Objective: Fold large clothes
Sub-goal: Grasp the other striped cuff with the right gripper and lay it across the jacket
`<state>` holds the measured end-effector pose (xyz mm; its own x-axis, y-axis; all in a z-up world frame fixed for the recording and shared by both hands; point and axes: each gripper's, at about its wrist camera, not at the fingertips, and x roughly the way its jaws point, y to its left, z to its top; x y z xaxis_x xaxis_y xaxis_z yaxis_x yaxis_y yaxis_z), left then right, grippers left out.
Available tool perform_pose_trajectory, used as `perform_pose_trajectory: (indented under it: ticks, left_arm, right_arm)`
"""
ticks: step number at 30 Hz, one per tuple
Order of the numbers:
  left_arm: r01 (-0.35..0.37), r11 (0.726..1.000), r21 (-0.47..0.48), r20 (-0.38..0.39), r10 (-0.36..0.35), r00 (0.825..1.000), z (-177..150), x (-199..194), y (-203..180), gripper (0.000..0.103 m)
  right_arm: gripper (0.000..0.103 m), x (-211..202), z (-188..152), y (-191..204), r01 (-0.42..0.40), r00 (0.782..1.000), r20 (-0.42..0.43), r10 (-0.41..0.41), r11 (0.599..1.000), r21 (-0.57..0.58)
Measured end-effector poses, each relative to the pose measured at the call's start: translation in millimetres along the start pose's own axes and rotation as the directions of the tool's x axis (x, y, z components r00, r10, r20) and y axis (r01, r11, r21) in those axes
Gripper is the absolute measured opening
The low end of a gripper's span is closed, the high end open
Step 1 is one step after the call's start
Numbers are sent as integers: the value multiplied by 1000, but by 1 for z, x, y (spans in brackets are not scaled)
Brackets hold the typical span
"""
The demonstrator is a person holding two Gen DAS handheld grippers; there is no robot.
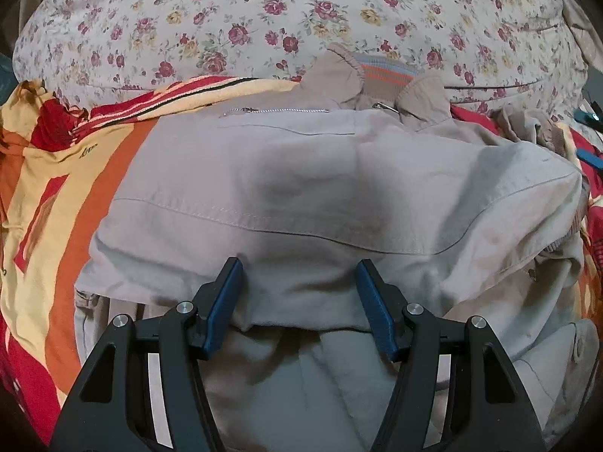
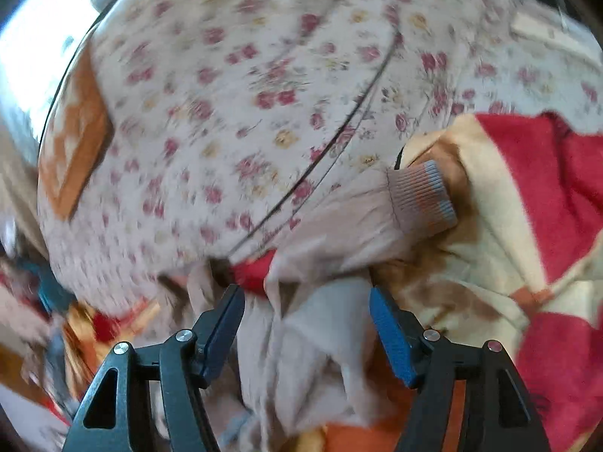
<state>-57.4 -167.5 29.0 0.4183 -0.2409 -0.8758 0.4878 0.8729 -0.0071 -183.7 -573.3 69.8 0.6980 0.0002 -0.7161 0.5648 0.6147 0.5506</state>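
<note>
A grey-beige jacket (image 1: 320, 188) lies partly folded on the bed, its striped ribbed collar (image 1: 384, 75) at the far side and a chest zipper (image 1: 279, 111) showing. My left gripper (image 1: 299, 275) is open and hovers over the jacket's near folded edge, holding nothing. In the right wrist view, which is blurred, the jacket's sleeve (image 2: 339, 218) with its ribbed cuff (image 2: 422, 199) stretches to the right. My right gripper (image 2: 307, 301) is open, with sleeve fabric (image 2: 312, 331) bunched between its spread fingers.
A red, orange and cream blanket (image 1: 49, 196) lies under the jacket; it also shows in the right wrist view (image 2: 527, 226). A floral quilt (image 1: 264, 19) is heaped behind. A blue item (image 1: 588, 116) sits at the right edge.
</note>
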Motion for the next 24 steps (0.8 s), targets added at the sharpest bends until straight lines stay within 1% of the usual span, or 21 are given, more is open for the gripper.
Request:
perform_pose_trajectory:
  ticks: [1, 2, 4, 6, 8, 10, 12, 13, 14, 17, 19, 20, 21, 23, 24]
  left_arm:
    - [2, 1000, -1, 0, -2, 1000, 0, 0, 0, 63]
    - [3, 1000, 0, 0, -3, 1000, 0, 0, 1, 63]
    - [6, 1000, 4, 1, -6, 1000, 0, 0, 1, 63]
    - [11, 1000, 8, 3, -11, 1000, 0, 1, 2, 63]
    - [17, 1000, 8, 4, -17, 1000, 1, 1, 3, 64]
    - [21, 1000, 7, 4, -21, 1000, 2, 2, 2, 64]
    - [23, 1000, 7, 6, -23, 1000, 2, 3, 2, 65]
    - [23, 1000, 8, 9, -23, 1000, 2, 3, 2, 65]
    - [23, 1000, 10, 12, -23, 1000, 1, 3, 2, 65]
    - [26, 1000, 14, 18, -26, 999, 1, 3, 2, 65]
    - [29, 1000, 11, 19, -30, 999, 2, 2, 3, 65]
    - [32, 999, 4, 19, -32, 999, 2, 0, 4, 65]
    - [33, 999, -4, 21, -33, 999, 3, -2, 6, 65]
    - [36, 999, -28, 34, -35, 999, 4, -10, 12, 65]
    - [37, 999, -39, 43, -36, 998, 4, -14, 16, 65]
  right_arm:
    - [69, 7, 3, -1, -5, 1000, -9, 5, 1000, 25]
    - [74, 15, 7, -4, -12, 1000, -20, 13, 999, 52]
    - [76, 34, 11, -9, -47, 996, -66, 56, 990, 137]
    - [76, 50, 9, -14, -54, 991, -105, 80, 972, 229]
    - [79, 61, 6, -22, -43, 994, -86, 72, 951, 307]
    - [80, 68, 8, -27, -33, 997, -56, 54, 945, 326]
    - [77, 76, 11, -33, -56, 998, -22, 67, 940, 337]
    - [62, 78, 13, -34, -58, 998, -11, 65, 941, 333]
    - [38, 77, 14, -35, -65, 998, 5, 67, 945, 320]
    - [12, 59, 17, -32, -87, 994, 82, 69, 967, 239]
    - [6, 30, 22, -26, -79, 988, 143, 58, 985, 152]
    - [5, 19, 24, -26, -82, 985, 159, 61, 988, 129]
    - [5, -4, 29, -22, -80, 978, 200, 63, 994, 79]
    - [4, -35, 35, -18, -71, 966, 250, 62, 997, 27]
    - [4, -61, 41, -16, -77, 954, 291, 75, 997, -6]
